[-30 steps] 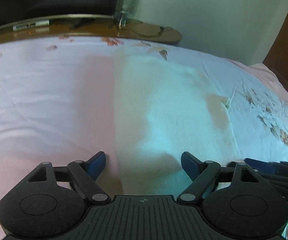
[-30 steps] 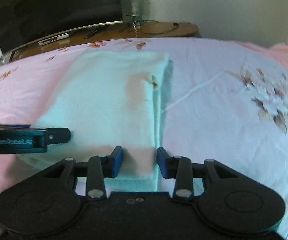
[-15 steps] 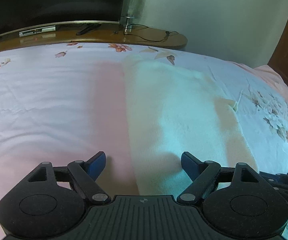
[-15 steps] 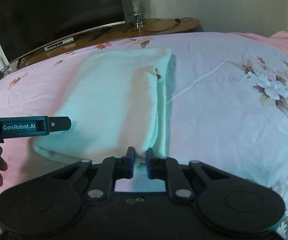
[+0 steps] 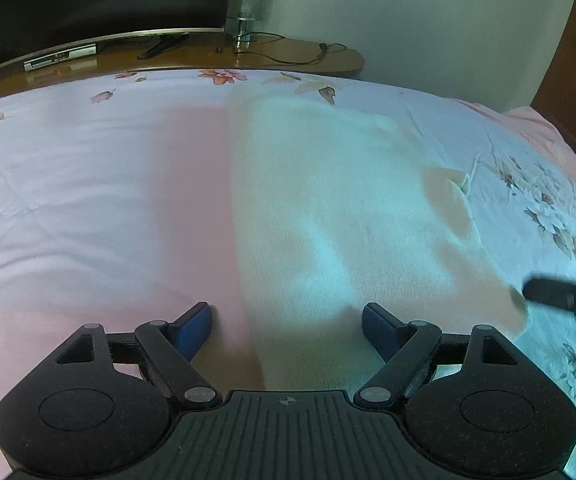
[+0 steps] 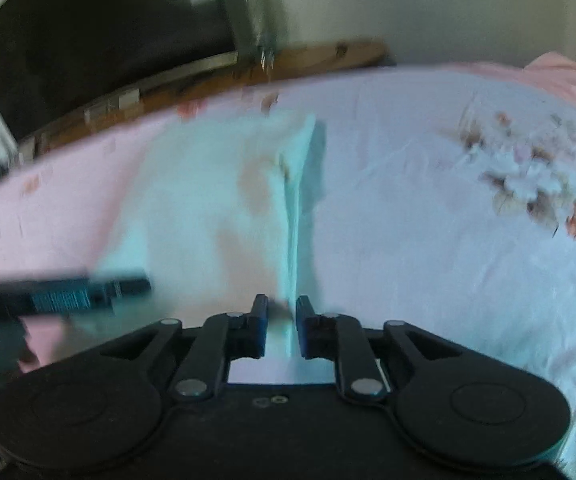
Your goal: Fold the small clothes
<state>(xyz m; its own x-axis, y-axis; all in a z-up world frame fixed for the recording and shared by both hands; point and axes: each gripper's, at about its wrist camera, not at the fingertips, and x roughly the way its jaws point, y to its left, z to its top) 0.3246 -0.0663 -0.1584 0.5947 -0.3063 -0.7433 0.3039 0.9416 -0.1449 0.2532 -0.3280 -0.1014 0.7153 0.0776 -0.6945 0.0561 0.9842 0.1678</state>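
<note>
Near the bed's (image 5: 88, 208) near edge, the right gripper (image 6: 281, 322), opening slightly, pinched the white garment's (image 5: 328, 208) folded edge to lift it, while the left gripper (image 5: 287, 326) hovered wide, straddling its left edge.

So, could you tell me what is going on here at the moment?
A person holding a gripper in each hand is folding a pale garment on a bed with a floral sheet. The right gripper has the garment's near right edge between its jaws, which are opening slightly. The left gripper is wide open over the near left edge, gripping nothing.
</note>
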